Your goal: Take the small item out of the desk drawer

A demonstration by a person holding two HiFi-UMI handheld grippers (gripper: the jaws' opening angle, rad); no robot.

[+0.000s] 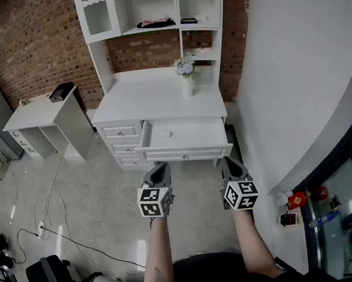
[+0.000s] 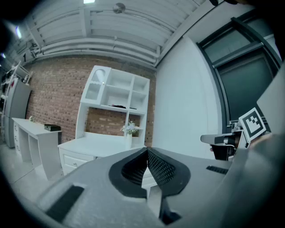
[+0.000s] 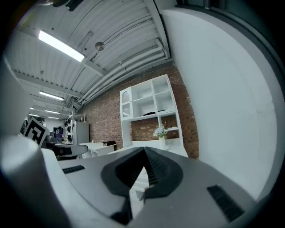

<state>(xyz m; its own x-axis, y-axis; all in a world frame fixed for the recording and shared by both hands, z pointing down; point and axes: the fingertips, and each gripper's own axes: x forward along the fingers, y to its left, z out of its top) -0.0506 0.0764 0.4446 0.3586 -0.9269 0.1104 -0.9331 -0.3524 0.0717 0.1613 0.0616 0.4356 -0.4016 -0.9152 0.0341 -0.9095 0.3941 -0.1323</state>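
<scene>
the drawer (image 1: 183, 154) stands open, the small item (image 1: 169, 133) inside it, well ahead of both jaw pairs. left gripper (image 1: 160, 169) and right gripper (image 1: 228, 162) are pressed together, empty. approach step; next, probably, one pair must spread over the item.

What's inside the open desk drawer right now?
One small white item lies on the floor of the drawer, toward its left side. Nothing else shows there. The drawer's rear part sits under the desktop, so that part is hidden.
</scene>
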